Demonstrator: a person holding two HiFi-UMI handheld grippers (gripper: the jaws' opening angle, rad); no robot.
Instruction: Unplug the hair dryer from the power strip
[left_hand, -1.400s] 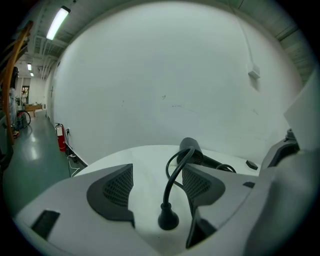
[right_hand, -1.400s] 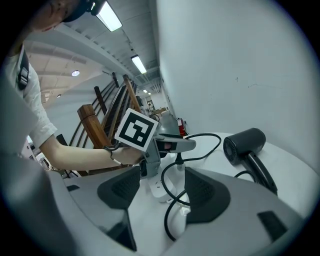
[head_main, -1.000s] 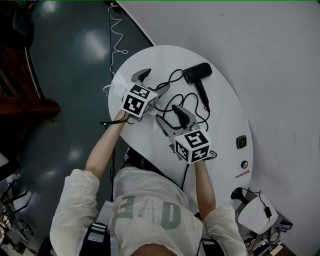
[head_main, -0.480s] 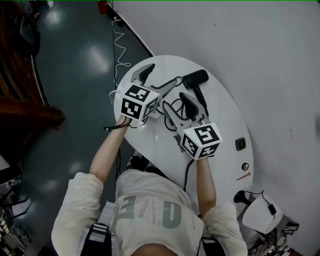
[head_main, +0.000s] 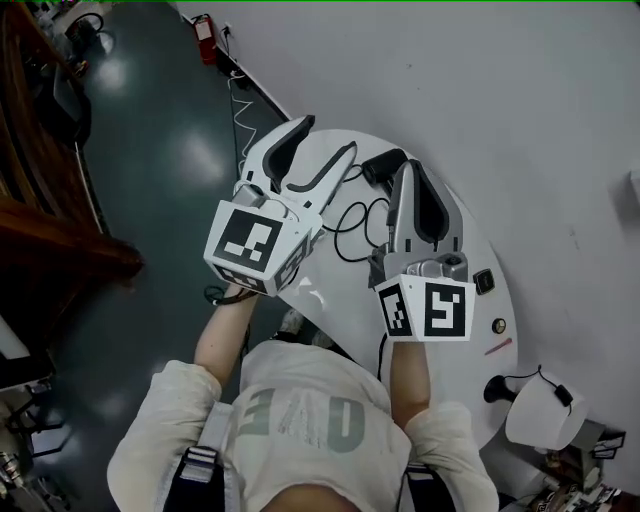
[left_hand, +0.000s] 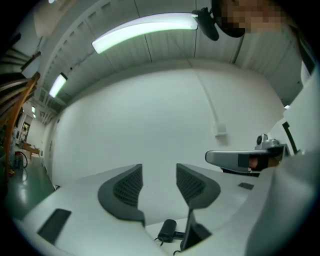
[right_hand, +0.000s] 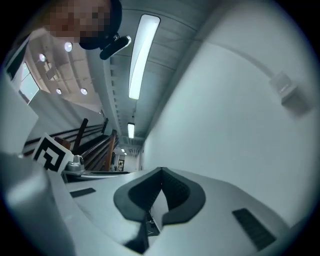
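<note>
The black hair dryer (head_main: 383, 163) lies on the white oval table (head_main: 340, 290), its black cord (head_main: 352, 215) coiled beside it. The power strip is hidden behind my raised left gripper (head_main: 328, 135). That gripper is held high above the table; its jaws have just been closing, still stand apart, and hold nothing. In the left gripper view the hair dryer (left_hand: 167, 231) shows far below the left gripper (left_hand: 157, 185). My right gripper (head_main: 408, 168) is raised beside it, shut and empty. The right gripper view shows this gripper (right_hand: 161, 187) with its pads touching, aimed along the white wall.
A black square plate (head_main: 483, 282) and a small round knob (head_main: 498, 325) sit at the table's right end. A white round device (head_main: 540, 415) with a cable stands at the lower right. A white cord (head_main: 240, 110) trails over the dark floor; the white wall runs behind the table.
Both grippers have risen from just over the table towards the camera and tipped up to near level. The right jaws have shut on nothing. The left jaws have narrowed.
</note>
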